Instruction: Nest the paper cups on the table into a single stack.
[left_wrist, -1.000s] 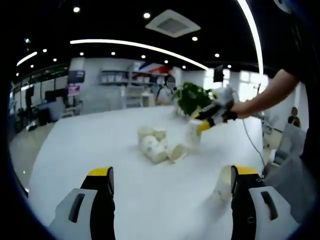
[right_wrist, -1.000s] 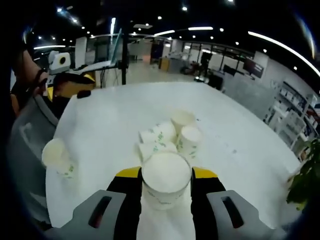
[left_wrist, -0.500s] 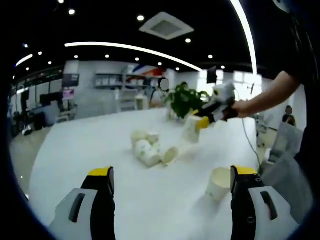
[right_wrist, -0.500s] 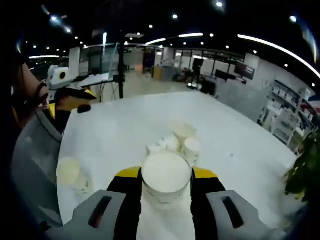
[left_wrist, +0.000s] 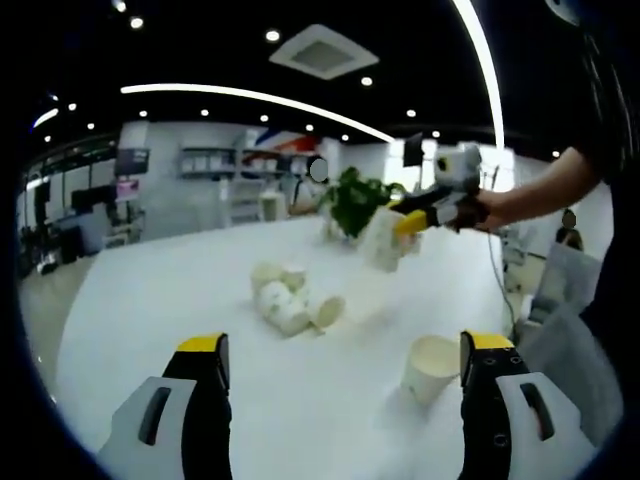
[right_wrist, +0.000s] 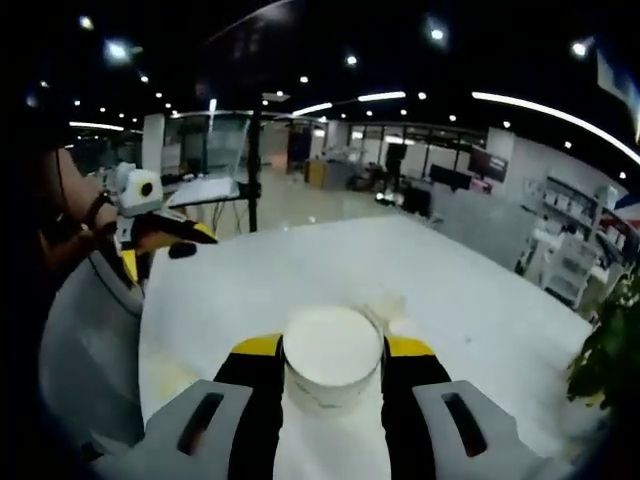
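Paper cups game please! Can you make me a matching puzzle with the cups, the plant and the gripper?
Things:
1. lone cup
2. cup pile
3. held cup
4. plant

Places:
A. clamped in the right hand-held gripper
B. far edge of the table
C. upright beside the left hand-held gripper's right jaw
D. clustered mid-table

Pairs: 1-C, 2-D, 3-A, 4-B
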